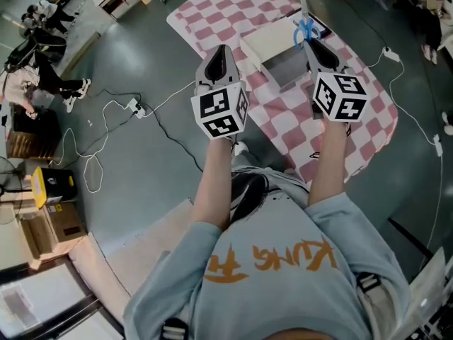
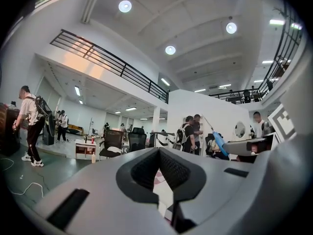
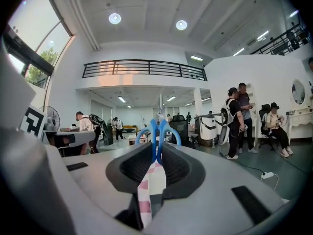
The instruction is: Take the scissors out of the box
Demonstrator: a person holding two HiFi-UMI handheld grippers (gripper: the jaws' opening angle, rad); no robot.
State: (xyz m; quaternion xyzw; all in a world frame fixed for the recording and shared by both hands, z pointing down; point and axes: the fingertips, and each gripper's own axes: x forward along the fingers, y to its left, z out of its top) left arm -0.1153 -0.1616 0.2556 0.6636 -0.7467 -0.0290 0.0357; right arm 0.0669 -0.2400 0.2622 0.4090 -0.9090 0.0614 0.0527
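Note:
The scissors have blue handles, and their blades point up and away from me. My right gripper is shut on the handles, above the open grey-and-white box on the pink-checked tablecloth. In the right gripper view the blue handle loops stick out between the pads of the right gripper. My left gripper hangs left of the box with its jaws together and nothing in them. The left gripper shows only cloth behind its pads, with the scissors off to its right.
White cables and a power strip trail over the grey floor left of the table. A yellow device and a cardboard box sit at the far left. People stand in the hall beyond, with chairs and small tables.

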